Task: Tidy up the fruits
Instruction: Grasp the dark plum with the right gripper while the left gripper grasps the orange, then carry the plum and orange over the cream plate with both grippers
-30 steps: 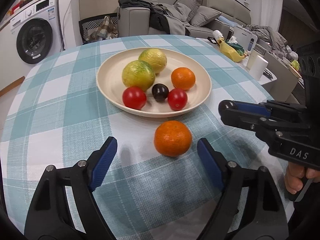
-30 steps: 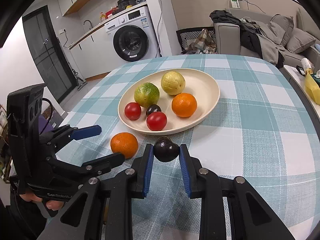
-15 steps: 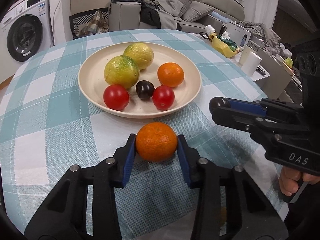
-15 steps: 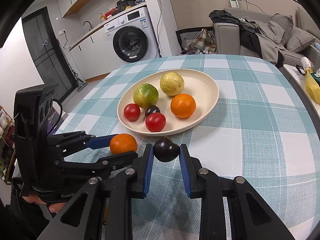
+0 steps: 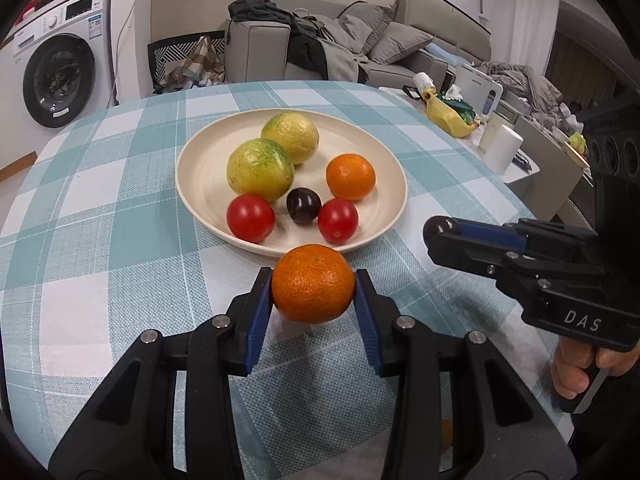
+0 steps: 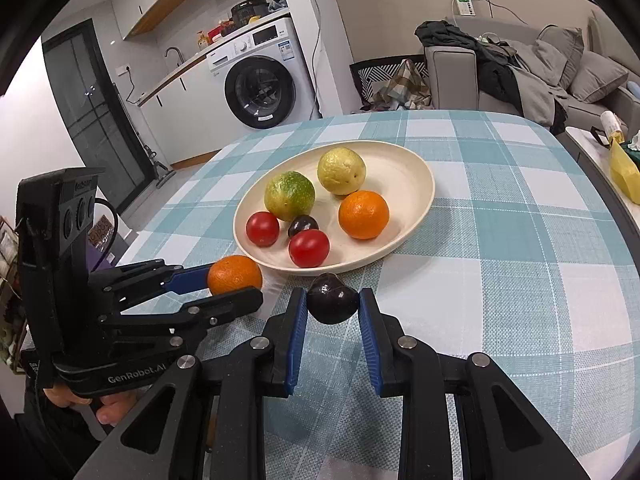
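The left tongs clench an orange between their blue pads, just near of the plate on the checked bench. The right tongs grip a dark plum, also at the plate's near rim. On the plate lie two green-yellow fruits, another orange, two tomatoes and a second plum.
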`<state>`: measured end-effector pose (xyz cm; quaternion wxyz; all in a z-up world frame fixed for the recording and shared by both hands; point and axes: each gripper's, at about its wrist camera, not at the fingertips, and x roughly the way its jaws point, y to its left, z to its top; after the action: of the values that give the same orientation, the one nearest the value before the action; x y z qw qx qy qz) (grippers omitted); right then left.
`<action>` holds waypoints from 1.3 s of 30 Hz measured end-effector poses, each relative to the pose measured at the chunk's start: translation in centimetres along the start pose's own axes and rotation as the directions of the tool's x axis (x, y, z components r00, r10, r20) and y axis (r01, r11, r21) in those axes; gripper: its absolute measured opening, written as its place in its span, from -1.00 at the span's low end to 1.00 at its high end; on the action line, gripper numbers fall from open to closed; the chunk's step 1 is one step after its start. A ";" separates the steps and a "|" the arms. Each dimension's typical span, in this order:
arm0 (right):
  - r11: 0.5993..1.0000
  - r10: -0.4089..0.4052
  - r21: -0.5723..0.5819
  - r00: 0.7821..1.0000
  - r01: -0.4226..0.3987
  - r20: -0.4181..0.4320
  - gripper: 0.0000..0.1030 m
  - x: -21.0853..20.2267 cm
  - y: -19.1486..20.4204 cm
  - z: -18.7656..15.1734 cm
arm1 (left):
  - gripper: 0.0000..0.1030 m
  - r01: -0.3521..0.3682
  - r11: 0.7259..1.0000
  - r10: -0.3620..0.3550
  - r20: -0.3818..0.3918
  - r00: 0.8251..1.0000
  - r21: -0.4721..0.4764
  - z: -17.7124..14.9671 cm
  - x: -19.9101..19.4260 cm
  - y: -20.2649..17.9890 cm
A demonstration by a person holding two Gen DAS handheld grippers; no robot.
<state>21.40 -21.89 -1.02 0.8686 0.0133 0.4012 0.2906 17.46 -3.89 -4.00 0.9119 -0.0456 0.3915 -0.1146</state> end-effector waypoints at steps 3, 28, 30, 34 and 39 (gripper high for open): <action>1.000 0.004 0.017 1.000 -0.004 0.007 -0.48 -0.1 -0.2 0.1 | -0.28 -0.013 1.000 0.013 0.020 1.000 0.001 0.2 -0.3 0.1; 0.994 0.011 0.106 0.998 -0.018 0.068 -0.48 1.0 -0.8 2.3 | -0.28 -0.080 0.997 0.080 0.052 0.995 -0.006 3.3 1.3 1.1; 0.995 0.004 0.102 0.998 -0.010 0.063 -0.47 1.5 -0.5 2.6 | -0.28 -0.084 0.996 0.084 0.054 0.995 0.007 3.4 1.6 0.9; 0.995 -0.013 0.104 0.998 0.007 0.060 -0.48 2.3 -0.4 3.2 | -0.28 -0.093 0.995 0.091 0.055 0.994 0.027 3.5 2.0 0.3; 0.993 -0.030 0.114 0.999 0.024 0.044 -0.47 3.2 -0.8 3.3 | -0.28 -0.108 0.993 0.105 0.057 0.993 0.055 3.6 2.4 -0.3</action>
<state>25.74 -20.18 -1.15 0.8792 0.0641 0.3973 0.2551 21.61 -4.77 -3.15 0.9279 -0.0015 0.3649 -0.0759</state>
